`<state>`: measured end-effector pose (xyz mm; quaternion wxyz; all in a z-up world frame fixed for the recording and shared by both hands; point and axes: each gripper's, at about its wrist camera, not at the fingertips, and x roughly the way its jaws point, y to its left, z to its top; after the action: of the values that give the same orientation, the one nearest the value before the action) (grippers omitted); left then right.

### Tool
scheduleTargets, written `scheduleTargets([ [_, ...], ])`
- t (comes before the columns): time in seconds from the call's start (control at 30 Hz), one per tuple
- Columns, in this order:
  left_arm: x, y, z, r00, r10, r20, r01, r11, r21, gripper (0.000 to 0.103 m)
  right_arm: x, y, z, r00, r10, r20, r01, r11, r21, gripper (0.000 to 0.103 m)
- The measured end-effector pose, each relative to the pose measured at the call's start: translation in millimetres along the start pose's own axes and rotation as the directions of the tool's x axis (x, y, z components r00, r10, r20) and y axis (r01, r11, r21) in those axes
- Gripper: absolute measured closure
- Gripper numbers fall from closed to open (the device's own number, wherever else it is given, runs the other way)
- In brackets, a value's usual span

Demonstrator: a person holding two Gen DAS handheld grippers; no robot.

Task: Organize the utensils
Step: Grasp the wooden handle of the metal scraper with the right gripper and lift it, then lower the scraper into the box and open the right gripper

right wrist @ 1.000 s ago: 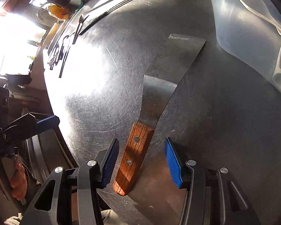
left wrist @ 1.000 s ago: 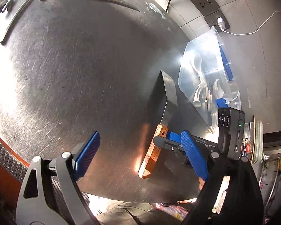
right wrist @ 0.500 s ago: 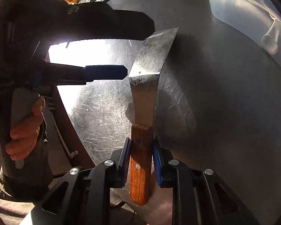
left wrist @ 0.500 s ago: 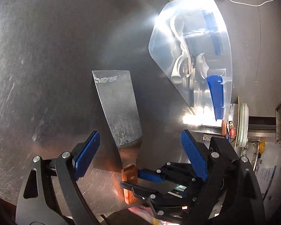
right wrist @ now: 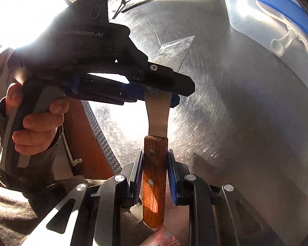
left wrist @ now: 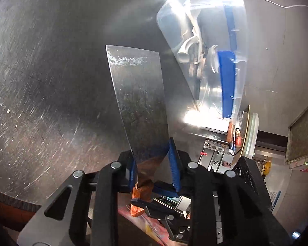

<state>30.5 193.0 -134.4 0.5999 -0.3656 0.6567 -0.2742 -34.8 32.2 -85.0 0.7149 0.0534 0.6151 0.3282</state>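
A clear plastic bin with blue clips stands at the far right of the steel table, against the wall. Inside it lie a few pale plastic utensils, blurred by glare so their kinds cannot be told; in the right wrist view one pale handle shows through the bin's wall.

The scraper, a broad metal blade on a wooden handle, is held above the table, to the left of the bin and apart from it. The right gripper is clamped on the wooden handle, pads pressing both sides. The left gripper is closing across the narrow part of the blade just above the handle, with the blade between its blue pads and touching them. A hand grips the left tool's handle.

The table is scratched and brightly lit. At its far left edge lie several dark long utensils. A white cable runs along the grey wall behind the bin.
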Motion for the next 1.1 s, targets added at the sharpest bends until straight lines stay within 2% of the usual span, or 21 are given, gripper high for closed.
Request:
scheduleTargets([
  [0.1,-21.9,-55.8,-0.3,0.998,-0.043,0.050,0.036,0.992,0.122,0.079,-52.6,3.0,7.2,0.994,0.005,0.109,-0.001,0.999,-0.040,0.079],
  [0.17,-29.3,-102.4,7.9,0.995,-0.071,0.073,0.054,0.974,0.219,0.079,-91.7,-1.2,14.8,0.982,-0.014,0.187,0.025,0.998,-0.059,0.079],
  [0.23,-29.7,-150.0,22.1,0.993,-0.073,0.092,0.041,0.947,0.317,0.079,-130.8,-14.8,27.3,0.963,-0.054,0.264,0.071,0.996,-0.056,0.079],
  [0.37,0.6,-226.3,67.0,0.995,-0.040,0.090,0.001,0.919,0.395,0.079,-188.0,-54.8,63.2,0.925,-0.169,0.340,0.176,0.984,0.013,0.079],
  [0.43,30.4,-253.8,89.3,0.999,-0.005,0.036,-0.011,0.907,0.421,0.079,-204.9,-75.0,83.9,0.907,-0.232,0.352,0.222,0.973,0.068,0.079],
  [0.47,45.3,-263.3,99.6,1.000,0.002,0.028,-0.014,0.911,0.413,0.079,-212.1,-88.4,92.1,0.901,-0.248,0.356,0.227,0.969,0.103,0.079],
  [0.57,90.4,-285.0,129.0,0.996,0.081,0.042,-0.091,0.902,0.422,0.079,-225.9,-137.7,109.0,0.897,-0.277,0.344,0.227,0.957,0.179,0.080],
  [0.7,154.7,-272.9,174.4,0.987,0.154,-0.037,-0.133,0.934,0.330,0.079,-199.3,-205.5,126.7,0.933,-0.268,0.242,0.202,0.943,0.265,0.080],
  [0.8,200.8,-251.0,200.1,0.964,0.243,-0.112,-0.206,0.942,0.266,0.079,-164.7,-239.4,130.8,0.961,-0.234,0.144,0.183,0.936,0.302,0.080],
  [0.87,226.6,-237.3,212.6,0.938,0.305,-0.165,-0.266,0.938,0.224,0.079,-143.6,-261.2,134.1,0.976,-0.202,0.085,0.165,0.933,0.319,0.080],
  [1.0,254.9,-224.9,229.9,0.898,0.393,-0.197,-0.350,0.911,0.218,0.079,-118.7,-287.7,136.6,0.982,-0.187,-0.008,0.179,0.926,0.331,0.076],
  [1.03,253.9,-223.7,231.6,0.887,0.422,-0.186,-0.381,0.898,0.219,0.074,-115.4,-289.4,134.8,0.981,-0.191,-0.030,0.190,0.926,0.326,0.073],
  [1.1,243.3,-225.5,232.3,0.877,0.457,-0.144,-0.419,0.878,0.232,0.063,-114.3,-290.2,129.5,0.965,-0.255,-0.063,0.261,0.915,0.307,0.050],
])
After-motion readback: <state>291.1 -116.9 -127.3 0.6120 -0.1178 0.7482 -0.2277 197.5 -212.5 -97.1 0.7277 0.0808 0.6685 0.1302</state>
